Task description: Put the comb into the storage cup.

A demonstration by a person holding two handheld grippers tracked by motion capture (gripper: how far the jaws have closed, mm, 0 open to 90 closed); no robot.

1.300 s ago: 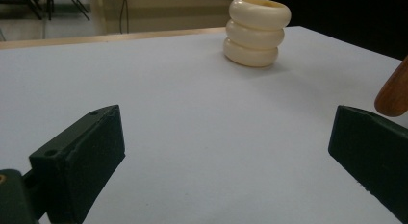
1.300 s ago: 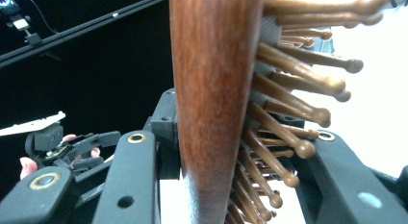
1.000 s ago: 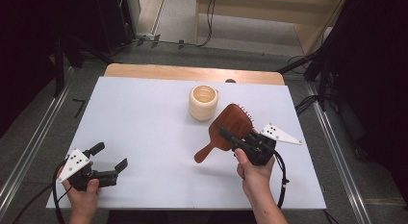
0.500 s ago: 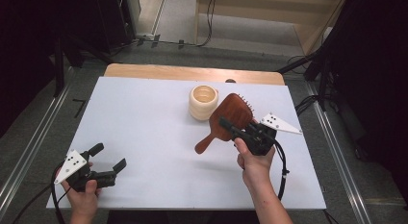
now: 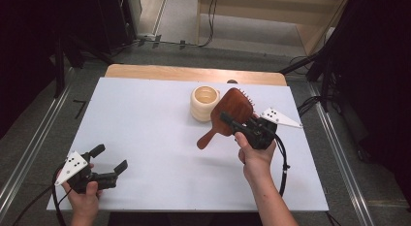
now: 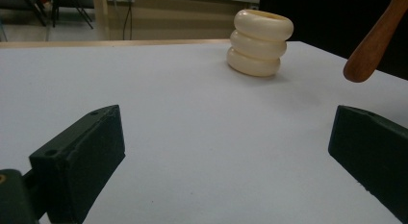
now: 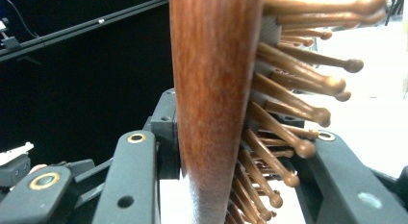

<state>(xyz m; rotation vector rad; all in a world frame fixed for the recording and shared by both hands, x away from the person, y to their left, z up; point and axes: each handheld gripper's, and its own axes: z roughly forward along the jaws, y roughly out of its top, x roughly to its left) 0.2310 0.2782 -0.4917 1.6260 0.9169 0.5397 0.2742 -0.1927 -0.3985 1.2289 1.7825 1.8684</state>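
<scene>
A wooden hairbrush (image 5: 231, 111) hangs above the white table (image 5: 145, 124), held by its head in my right gripper (image 5: 237, 123), which is shut on it. Its handle points down and left, and its bristles face away to the right. In the right gripper view the brush (image 7: 216, 89) stands on edge between the jaws, wooden pins sticking out to the right. A cream ribbed cup (image 5: 204, 103) stands just left of the brush head. My left gripper (image 5: 110, 159) rests open near the table's front left corner. In the left gripper view the cup (image 6: 260, 41) and the brush handle tip (image 6: 373, 46) lie ahead.
A wooden strip (image 5: 194, 73) runs along the table's far edge. Dark stands and cables (image 5: 315, 66) crowd the floor beyond and to the right. White surface stretches between the two grippers.
My right gripper has lifted the hairbrush and carried it toward the far side, closer to the cup. The left gripper has stayed where it was.
</scene>
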